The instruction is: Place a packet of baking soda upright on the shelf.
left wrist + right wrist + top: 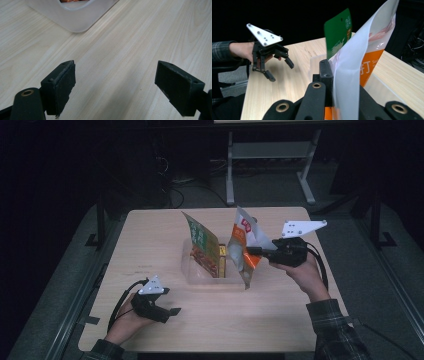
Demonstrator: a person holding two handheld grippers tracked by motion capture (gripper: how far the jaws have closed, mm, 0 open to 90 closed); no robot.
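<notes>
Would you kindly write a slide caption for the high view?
Right gripper clamps an orange-and-white pouch over a clear bin; open left gripper hovers above the table.

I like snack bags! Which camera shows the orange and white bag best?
The high view: the whole orange and white bag shows, pinched by the right gripper over the clear bin. The right gripper view shows it close up, cropped. The left gripper view shows table and bin corner.

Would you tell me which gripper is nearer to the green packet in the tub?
Right. The right gripper grips the orange-and-white pouch beside the green packet; the left gripper hovers open, away from it.
</notes>
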